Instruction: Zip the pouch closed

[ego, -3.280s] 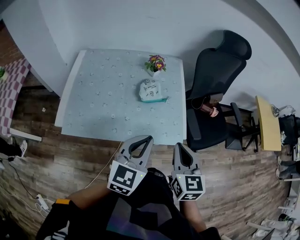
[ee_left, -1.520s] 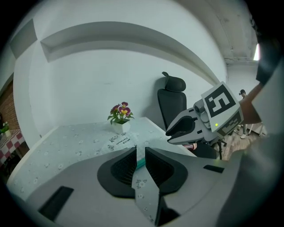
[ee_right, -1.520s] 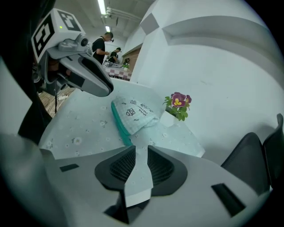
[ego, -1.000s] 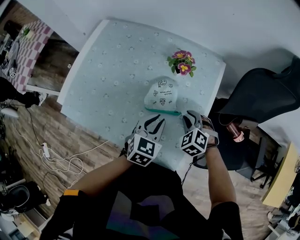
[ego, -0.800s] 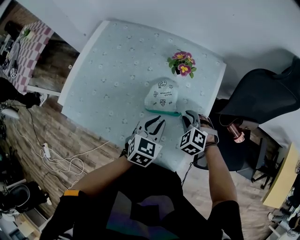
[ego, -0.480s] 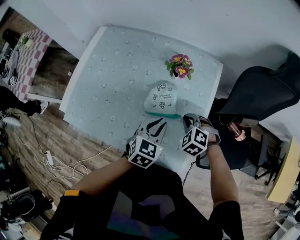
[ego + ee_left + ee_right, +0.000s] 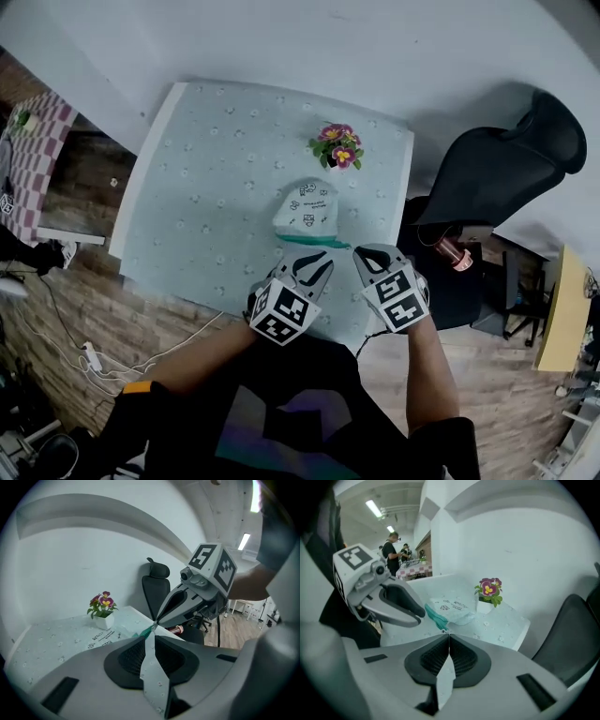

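A white printed pouch [image 7: 305,208] lies on the pale flowered table [image 7: 206,187], its teal zipper edge [image 7: 314,242] facing me. My left gripper [image 7: 321,259] meets the near end of that edge. In the left gripper view its jaws [image 7: 152,629] are closed at the tips, with teal fabric [image 7: 144,631] pinched there. My right gripper [image 7: 359,251] sits just to the right, tip against the same spot. In the right gripper view its jaws [image 7: 445,632] are shut on the small zipper pull [image 7: 442,629], and the teal strip runs back to the pouch [image 7: 450,607].
A small pot of pink flowers [image 7: 336,150] stands behind the pouch near the table's far edge. A black office chair [image 7: 497,169] is right of the table. Cables [image 7: 89,356] lie on the wooden floor at left. People [image 7: 393,550] stand far off.
The right gripper's jaws have closed at the teal zipper end. Both grippers have risen slightly and the right one has rolled. The head view has shifted.
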{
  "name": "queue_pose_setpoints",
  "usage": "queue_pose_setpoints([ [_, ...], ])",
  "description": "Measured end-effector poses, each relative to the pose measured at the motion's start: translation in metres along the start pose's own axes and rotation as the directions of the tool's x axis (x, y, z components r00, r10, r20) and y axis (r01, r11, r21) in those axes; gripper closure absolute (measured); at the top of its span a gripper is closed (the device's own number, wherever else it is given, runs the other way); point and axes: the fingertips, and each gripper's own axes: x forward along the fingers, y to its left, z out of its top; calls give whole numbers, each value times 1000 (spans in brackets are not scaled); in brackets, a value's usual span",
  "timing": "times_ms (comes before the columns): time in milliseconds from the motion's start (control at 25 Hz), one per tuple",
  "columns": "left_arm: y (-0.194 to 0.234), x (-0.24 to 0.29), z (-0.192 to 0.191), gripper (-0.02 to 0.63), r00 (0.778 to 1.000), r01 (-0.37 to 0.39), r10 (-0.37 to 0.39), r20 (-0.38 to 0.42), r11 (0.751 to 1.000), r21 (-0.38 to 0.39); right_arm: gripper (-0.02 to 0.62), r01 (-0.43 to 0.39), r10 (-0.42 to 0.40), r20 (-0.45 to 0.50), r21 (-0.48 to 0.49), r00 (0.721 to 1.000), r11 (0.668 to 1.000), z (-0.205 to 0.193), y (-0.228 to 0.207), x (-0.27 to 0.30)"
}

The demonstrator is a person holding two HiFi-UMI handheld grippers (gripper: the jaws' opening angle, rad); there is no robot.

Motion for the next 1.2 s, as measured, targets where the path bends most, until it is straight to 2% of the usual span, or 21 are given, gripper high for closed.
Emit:
queue_pose_setpoints([
  [120,4,-6,5,538,999,27,-27,20,1000,8,574,-2,-6,63,126,998,992,17,5,-9],
  [280,10,-12,8,537,998,44,-45,39,999,10,574,7,-26,93,202,995,979,34,19,-13],
  [600,24,-16,9,532,996,66,-66,64,998,1,574,23,-46,89,247,995,969,48,33,-9],
  [800,31,-18,12,569,995,54,-54,78,999,-5,574,19,-46,89,284,995,958,51,35,-8],
  [1200,28,-22,11,594,994,59,-59,87,998,0,574,24,-57,97,311,994,950,52,34,-8],
])
